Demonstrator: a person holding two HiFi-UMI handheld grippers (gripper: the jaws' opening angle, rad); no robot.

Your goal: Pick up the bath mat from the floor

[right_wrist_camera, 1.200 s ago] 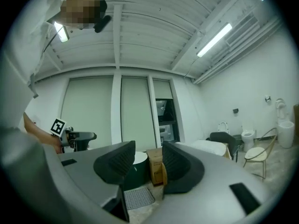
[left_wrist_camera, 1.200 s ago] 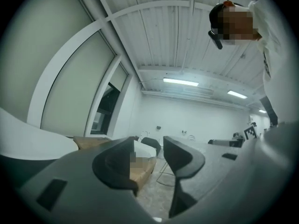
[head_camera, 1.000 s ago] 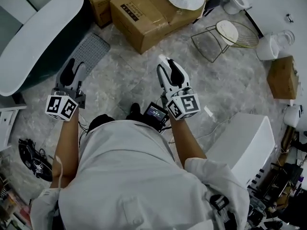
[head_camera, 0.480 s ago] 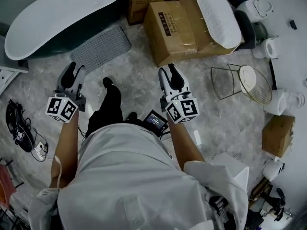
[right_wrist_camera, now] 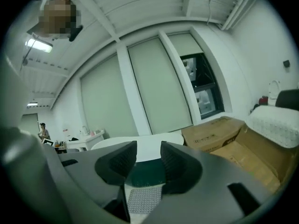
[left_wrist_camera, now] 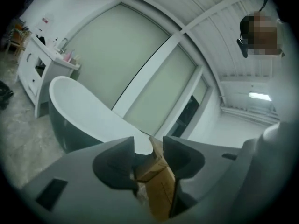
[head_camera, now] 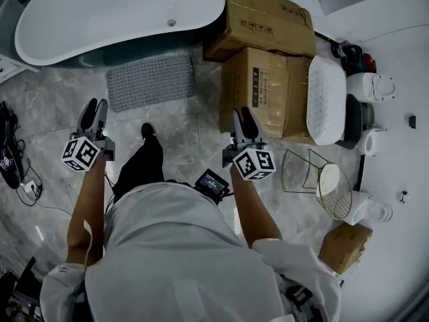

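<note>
The left tongs (head_camera: 93, 107) are hanging in the air. Their jaws are standing a little apart and are squeezing nothing. The right tongs (head_camera: 242, 115) are hanging in the air too. Their jaws have just been closing a little, but they are standing apart with nothing between them. Each pair is carrying a cube with black and white squares on it. Both tongs are pointing ahead over the grey stone floor (head_camera: 201, 123). The grey bumpy rubber bath mat (head_camera: 151, 80) is lying flat on that floor. It is ahead of the tongs and well apart from them, just beside the long white bathtub (head_camera: 120, 12). Two brown cardboard boxes (head_camera: 265, 89) are sitting on the floor to the mat's right, by the tub's end. Dark print is showing on their tops, but it is too small to read. A white oval dotted pad (head_camera: 326, 99) is lying at the boxes' right side.
</note>
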